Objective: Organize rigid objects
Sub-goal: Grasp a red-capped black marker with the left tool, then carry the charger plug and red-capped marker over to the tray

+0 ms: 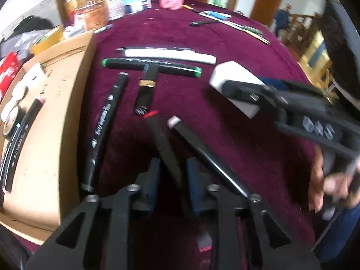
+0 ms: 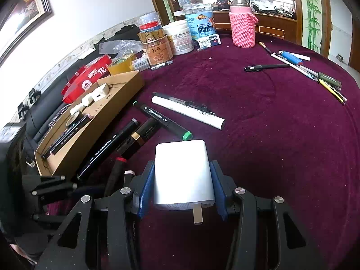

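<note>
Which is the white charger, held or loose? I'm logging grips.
Held: the right gripper's blue pads press both sides of the white charger.

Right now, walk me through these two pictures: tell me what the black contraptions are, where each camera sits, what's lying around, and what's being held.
They are hand-held two-finger grippers, each carrying a fisheye camera that looks along its fingers. In the left camera's view, the left gripper is shut on a red-tipped black marker. In the right camera's view, the right gripper clamps a white charger. More markers, such as the green-capped marker, lie on the maroon tablecloth beside a cardboard box that already holds some.
</note>
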A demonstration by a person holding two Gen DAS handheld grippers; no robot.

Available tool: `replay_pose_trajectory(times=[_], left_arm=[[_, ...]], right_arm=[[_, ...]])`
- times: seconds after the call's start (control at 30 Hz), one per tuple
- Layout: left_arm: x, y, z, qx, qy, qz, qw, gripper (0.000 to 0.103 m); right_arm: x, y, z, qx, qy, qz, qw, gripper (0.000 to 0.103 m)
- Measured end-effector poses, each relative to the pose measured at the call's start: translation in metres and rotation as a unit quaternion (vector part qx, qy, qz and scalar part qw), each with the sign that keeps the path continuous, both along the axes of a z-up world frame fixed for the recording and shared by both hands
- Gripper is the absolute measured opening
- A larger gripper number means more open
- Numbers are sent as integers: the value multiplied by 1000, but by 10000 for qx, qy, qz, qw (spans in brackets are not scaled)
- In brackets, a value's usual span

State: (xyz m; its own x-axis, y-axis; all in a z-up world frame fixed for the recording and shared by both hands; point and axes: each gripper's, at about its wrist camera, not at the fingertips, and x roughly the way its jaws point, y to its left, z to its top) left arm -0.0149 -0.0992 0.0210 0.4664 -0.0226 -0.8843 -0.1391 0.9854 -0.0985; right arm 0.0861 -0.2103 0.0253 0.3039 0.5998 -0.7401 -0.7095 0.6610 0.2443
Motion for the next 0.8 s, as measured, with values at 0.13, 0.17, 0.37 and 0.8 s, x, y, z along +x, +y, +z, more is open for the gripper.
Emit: replay_pose_trajectory(times=[0.13,0.17,0.37,0.8], left_arm=[[-17,-9,1,78,-162,-271,9995,13],[-19,-11,1,52,-207,-336,9992,13],[-24,-17,18,88,-664,-413,9969,13],[-55,44,77,-171,-1621,147,9865,13]], right_arm=[[-1,2,-2,-48,-4,35,10000,42],[-2,3,-2,-49,-4,27,10000,42],[-5,1,3,40,-82,-13,10000,42],[-25,16,38,482,-229,22,9986,43]])
